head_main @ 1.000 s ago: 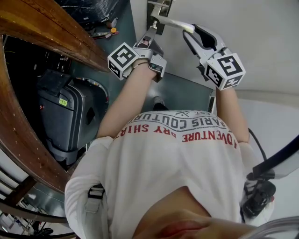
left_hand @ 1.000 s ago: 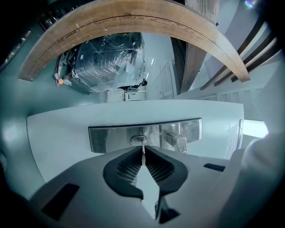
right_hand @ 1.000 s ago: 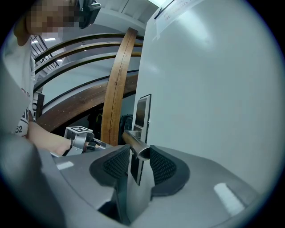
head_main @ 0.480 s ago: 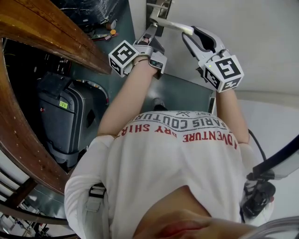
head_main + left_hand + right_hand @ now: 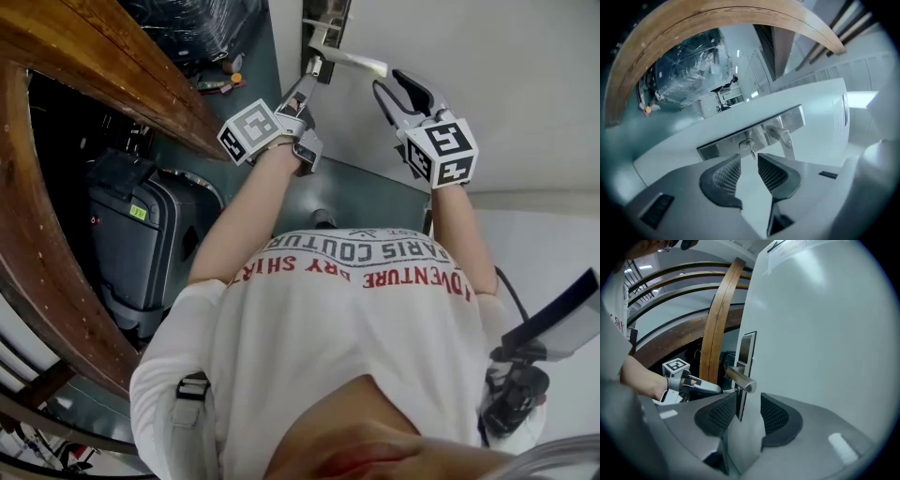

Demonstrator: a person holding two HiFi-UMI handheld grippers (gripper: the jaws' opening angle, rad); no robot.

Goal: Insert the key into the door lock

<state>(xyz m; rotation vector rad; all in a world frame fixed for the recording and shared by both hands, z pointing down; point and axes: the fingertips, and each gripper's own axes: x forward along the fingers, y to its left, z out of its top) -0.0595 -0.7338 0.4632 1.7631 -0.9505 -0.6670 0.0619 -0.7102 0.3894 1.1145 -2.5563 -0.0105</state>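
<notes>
My left gripper (image 5: pixel 749 161), right gripper (image 5: pixel 749 401): fingers spread, empty; small silver key (image 5: pixel 750 146) sits in steel lock plate (image 5: pixel 723 144), a bump could dislodge it.

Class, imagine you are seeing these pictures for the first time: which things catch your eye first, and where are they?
First come two grippers held up to a white door. The left gripper, jaws apart, faces a key sticking out of the lock beside the handle, and the right gripper is open near the handle's end. Next come the curved wooden rail and a dark suitcase on the person's left.
</notes>
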